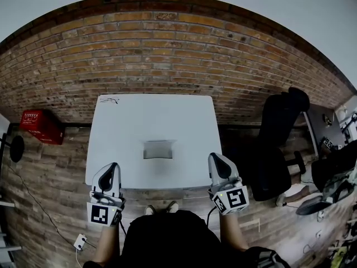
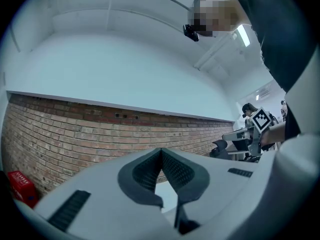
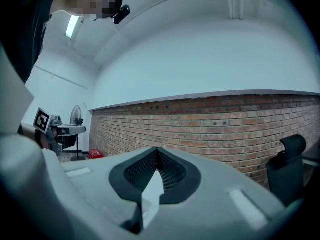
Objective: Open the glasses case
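R gripper (image 3: 156, 156) jaws together, empty, brick wall (image 3: 225, 126) ahead, black chair (image 3: 286, 171) right

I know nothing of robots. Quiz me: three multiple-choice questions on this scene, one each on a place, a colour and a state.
1. The glasses case lies: A on the white table; B on the floor; C in a gripper.
2. The crate beside the table is: A blue; B red; C green.
3. The left gripper has its jaws: A wide apart; B clamped on the case; C shut, empty.
Answers: 1 A, it sits mid-table; 2 B, plainly red; 3 C, the jaws meet with nothing between.
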Demonstrator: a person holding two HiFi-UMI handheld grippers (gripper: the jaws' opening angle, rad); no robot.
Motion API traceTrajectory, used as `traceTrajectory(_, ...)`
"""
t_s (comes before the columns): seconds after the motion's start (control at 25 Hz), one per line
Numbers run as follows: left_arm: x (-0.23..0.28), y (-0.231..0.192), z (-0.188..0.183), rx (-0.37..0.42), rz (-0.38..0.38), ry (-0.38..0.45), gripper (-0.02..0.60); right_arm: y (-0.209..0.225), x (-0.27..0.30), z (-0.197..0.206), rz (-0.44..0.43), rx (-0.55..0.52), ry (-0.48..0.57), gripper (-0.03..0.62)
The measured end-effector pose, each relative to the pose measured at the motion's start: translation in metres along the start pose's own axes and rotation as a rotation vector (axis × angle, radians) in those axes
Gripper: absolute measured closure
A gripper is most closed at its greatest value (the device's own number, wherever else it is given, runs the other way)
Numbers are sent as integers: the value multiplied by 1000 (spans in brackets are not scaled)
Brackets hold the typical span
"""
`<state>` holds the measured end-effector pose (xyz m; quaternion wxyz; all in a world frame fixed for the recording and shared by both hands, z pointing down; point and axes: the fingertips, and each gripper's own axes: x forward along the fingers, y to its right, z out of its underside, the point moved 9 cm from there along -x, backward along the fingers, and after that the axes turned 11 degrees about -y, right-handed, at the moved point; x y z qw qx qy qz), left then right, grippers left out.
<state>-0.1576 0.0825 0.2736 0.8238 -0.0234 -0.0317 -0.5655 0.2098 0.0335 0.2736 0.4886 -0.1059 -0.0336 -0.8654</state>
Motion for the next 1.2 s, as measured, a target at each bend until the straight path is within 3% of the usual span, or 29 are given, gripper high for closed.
traceTrajectory(0.4, 10, -14, -17, 35, -11, 59, 575, 0, 4, -1, -13, -13, -12, 589)
traceTrajectory(1.2, 16, -19, -8, 23, -25, 50, 575, -4, 25, 6, -38, -18, -12, 589)
